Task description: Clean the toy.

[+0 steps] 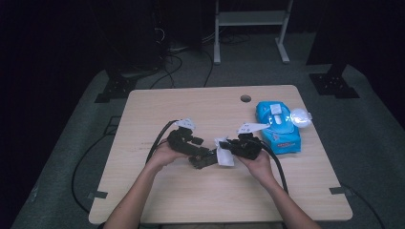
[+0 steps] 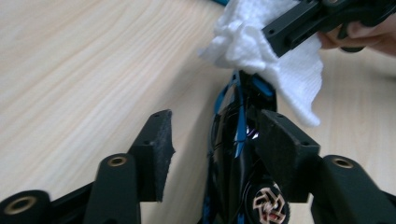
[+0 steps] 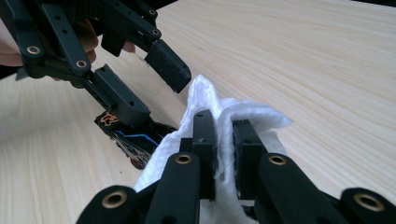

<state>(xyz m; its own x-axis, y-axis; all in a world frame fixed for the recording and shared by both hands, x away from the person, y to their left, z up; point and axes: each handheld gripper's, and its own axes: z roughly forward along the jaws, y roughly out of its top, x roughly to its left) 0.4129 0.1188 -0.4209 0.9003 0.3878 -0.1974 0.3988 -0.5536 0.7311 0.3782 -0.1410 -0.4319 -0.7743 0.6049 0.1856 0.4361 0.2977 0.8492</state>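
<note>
Wipe (image 3: 219, 126) pinched btwn right jaws; left apparently open.

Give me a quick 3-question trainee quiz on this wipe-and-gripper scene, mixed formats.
1. True or false: the right hand-held gripper is clamped on the white wipe.
2. Multiple choice: in the high view, the blue wipes pack lies
A. at the table's left edge
B. on the table, to the right of both hands
C. on the floor
3. Short answer: what lies under the left hand-held gripper, by its jaws?

Key:
1. True: the wipe is pinched between its closed jaws.
2. B
3. A small dark object with blue markings, on the wooden table; the jaws stand apart, and no grip on it can be seen.
</note>
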